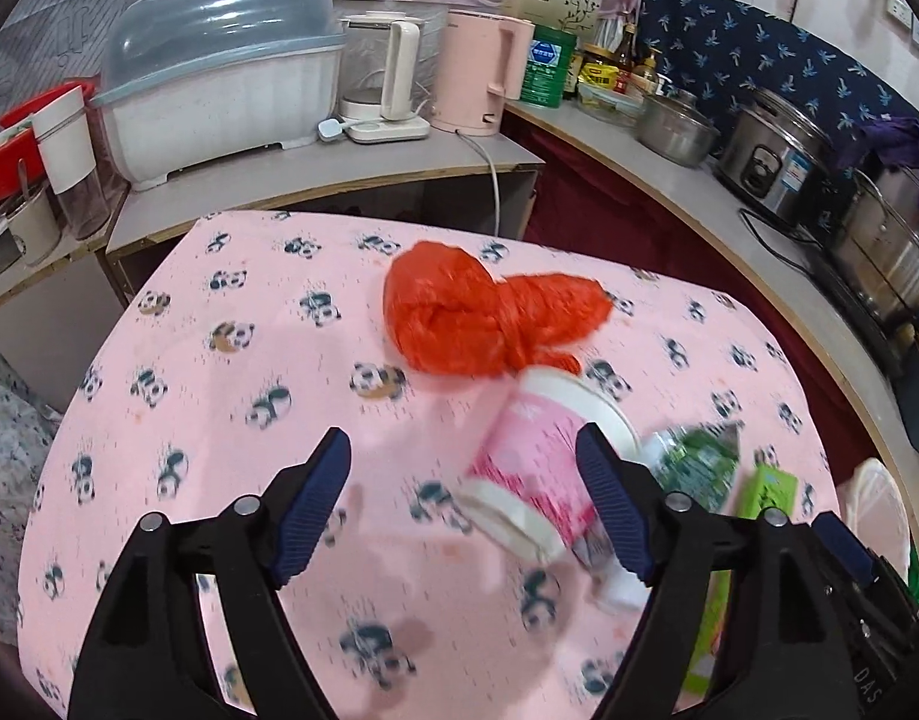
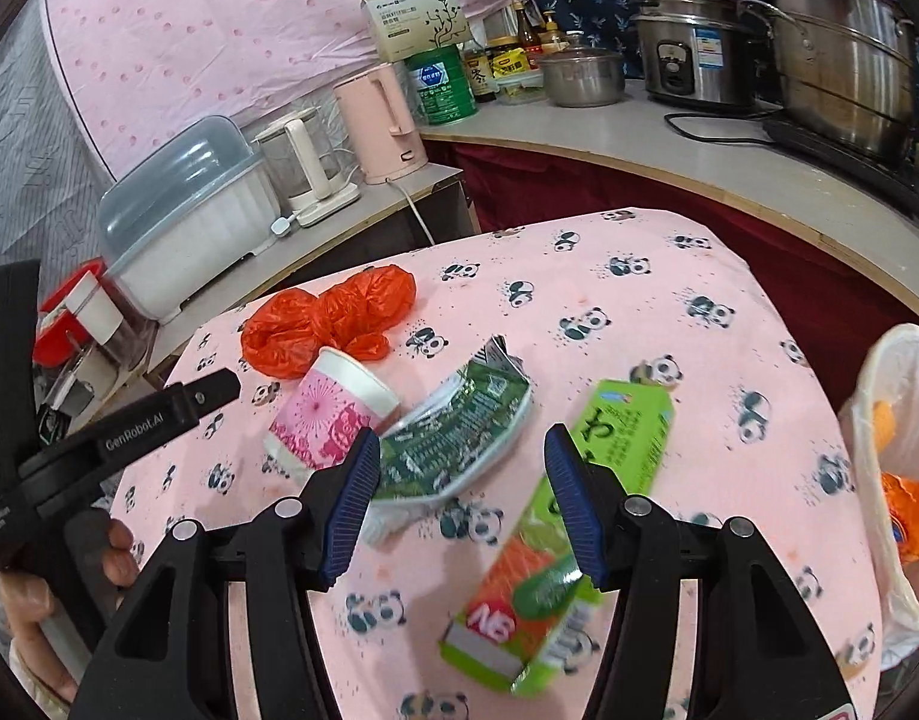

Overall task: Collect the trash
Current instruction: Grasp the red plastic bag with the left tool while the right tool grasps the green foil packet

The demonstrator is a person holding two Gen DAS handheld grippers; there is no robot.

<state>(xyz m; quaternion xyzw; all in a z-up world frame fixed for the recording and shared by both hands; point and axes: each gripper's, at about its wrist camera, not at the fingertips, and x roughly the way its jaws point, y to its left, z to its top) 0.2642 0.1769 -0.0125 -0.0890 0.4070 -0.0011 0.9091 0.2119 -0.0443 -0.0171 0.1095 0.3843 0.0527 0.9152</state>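
Trash (image 2: 459, 444) litters panda tablecloth (image 2: 669, 312) (kitchen counter (image 2: 669, 150) behind).

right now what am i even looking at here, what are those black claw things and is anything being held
These are two handheld tongs, one in each of a person's hands, each with a fisheye camera looking forward along its blue-padded fingers. One picture is from the left tongs, the other from the right tongs, which also shows the left tool and the hand gripping it.

On the panda-print tablecloth lies trash: a crumpled red plastic bag, a pink paper cup on its side, a flattened green foil packet and a green carton. A white trash bag stands open at the right edge.

Both tongs are open and nothing is held.
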